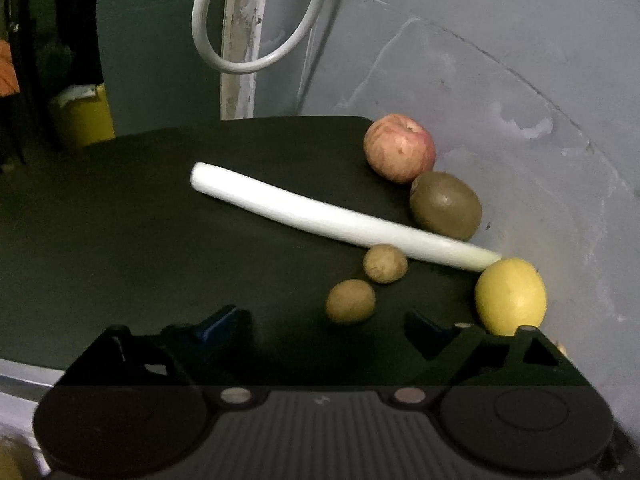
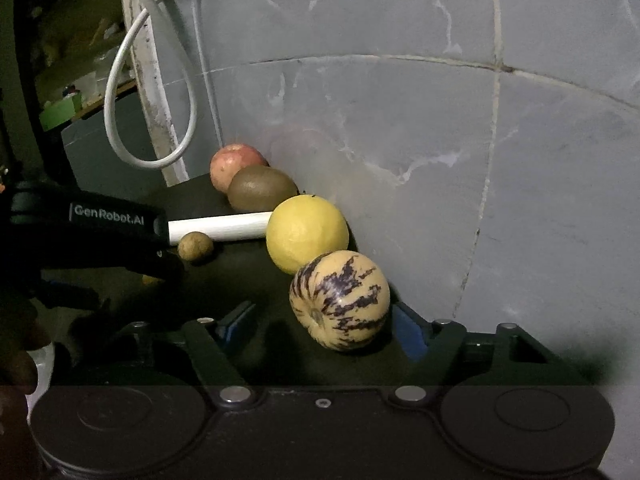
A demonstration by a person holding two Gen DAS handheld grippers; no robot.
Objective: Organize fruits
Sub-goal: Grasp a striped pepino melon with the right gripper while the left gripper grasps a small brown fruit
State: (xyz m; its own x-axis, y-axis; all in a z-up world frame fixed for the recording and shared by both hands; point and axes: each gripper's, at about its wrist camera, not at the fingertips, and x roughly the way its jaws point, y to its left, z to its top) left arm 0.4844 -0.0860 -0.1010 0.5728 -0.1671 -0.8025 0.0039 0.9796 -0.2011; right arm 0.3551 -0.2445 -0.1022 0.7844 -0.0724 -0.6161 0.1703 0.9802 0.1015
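Observation:
On a dark mat [image 1: 120,220] a red apple [image 1: 399,147], a brown kiwi [image 1: 446,205] and a yellow lemon [image 1: 511,295] line the wall, with a long white stalk [image 1: 320,216] lying across. Two small brown round fruits [image 1: 350,301] [image 1: 385,263] sit just ahead of my left gripper [image 1: 324,330], which is open and holds nothing. In the right wrist view a cream, purple-streaked melon [image 2: 340,300] lies between the fingers of my right gripper [image 2: 322,330]. The right pad is close to it, the left pad stands apart, so this gripper is open. The left gripper's body [image 2: 88,224] shows at left.
A grey tiled wall [image 2: 460,160] runs directly behind the fruit row. A white cable loop [image 1: 256,56] hangs by a scuffed white post [image 1: 240,60]. A yellow container [image 1: 82,116] stands beyond the mat's far left edge. A person's hand [image 2: 16,360] is at the lower left.

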